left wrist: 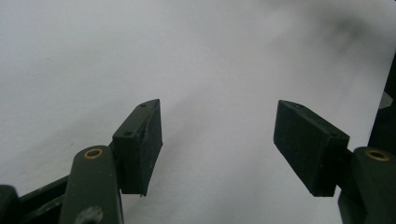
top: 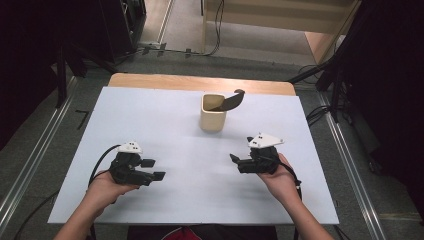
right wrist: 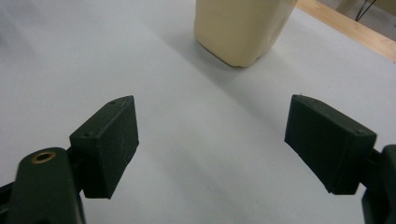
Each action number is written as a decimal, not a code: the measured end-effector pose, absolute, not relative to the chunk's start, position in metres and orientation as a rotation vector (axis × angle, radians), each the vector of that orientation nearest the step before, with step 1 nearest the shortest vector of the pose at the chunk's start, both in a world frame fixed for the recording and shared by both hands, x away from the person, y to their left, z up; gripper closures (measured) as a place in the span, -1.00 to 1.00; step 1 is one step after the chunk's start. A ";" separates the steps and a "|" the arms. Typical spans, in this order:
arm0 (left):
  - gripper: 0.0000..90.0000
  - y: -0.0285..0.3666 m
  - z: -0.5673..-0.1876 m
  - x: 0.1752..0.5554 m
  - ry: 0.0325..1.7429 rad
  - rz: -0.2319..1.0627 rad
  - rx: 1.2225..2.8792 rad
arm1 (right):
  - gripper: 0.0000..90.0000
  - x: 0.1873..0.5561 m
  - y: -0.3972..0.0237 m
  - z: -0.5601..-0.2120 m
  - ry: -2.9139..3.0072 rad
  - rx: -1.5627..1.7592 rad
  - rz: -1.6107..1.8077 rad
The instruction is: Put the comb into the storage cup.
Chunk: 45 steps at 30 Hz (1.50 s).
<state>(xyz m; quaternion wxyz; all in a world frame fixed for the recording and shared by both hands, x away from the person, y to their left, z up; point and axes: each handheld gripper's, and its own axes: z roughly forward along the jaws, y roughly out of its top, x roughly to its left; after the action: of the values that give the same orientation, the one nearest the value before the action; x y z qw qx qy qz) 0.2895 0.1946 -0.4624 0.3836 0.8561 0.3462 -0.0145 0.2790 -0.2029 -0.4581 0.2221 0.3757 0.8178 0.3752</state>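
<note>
On the white table, toward its far edge, stands a cream cup with a dark curved utensil leaning out over its rim. Nearer the person, the left gripper rests low with its jaws spread wide and nothing between them. Well apart from it, the right gripper is likewise wide open and empty; from its own camera the cup sits just ahead, untouched

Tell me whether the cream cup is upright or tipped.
Upright. The cream cup stands on its base on the white table, mouth up, with a dark utensil leaning out over its rim.
</note>
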 end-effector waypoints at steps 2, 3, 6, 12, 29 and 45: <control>-0.24 0.195 -0.462 0.289 0.883 -0.037 2.181 | -0.65 0.277 -0.207 -0.459 2.255 1.041 1.049; -0.24 0.195 -0.462 0.289 0.884 -0.035 2.184 | -0.65 0.275 -0.209 -0.459 2.257 1.052 1.055; -0.24 0.196 -0.463 0.287 0.882 -0.040 2.184 | -0.65 0.271 -0.213 -0.460 2.265 1.057 1.042; -0.24 0.203 -0.463 0.283 0.890 -0.033 2.184 | -0.65 0.264 -0.220 -0.462 2.273 1.067 1.055; -0.24 0.209 -0.465 0.280 0.894 -0.021 2.168 | -0.65 0.243 -0.238 -0.467 2.288 1.101 1.074; -0.24 0.214 -0.466 0.278 0.898 -0.019 2.156 | -0.65 0.229 -0.265 -0.472 2.281 1.139 1.091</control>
<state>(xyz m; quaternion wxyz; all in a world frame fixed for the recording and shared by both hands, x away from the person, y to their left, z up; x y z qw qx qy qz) 0.2777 0.2136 -0.4658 0.3922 0.8491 0.3538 -0.0073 0.2295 -0.2647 -0.4724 0.1833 0.4037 0.8086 0.3868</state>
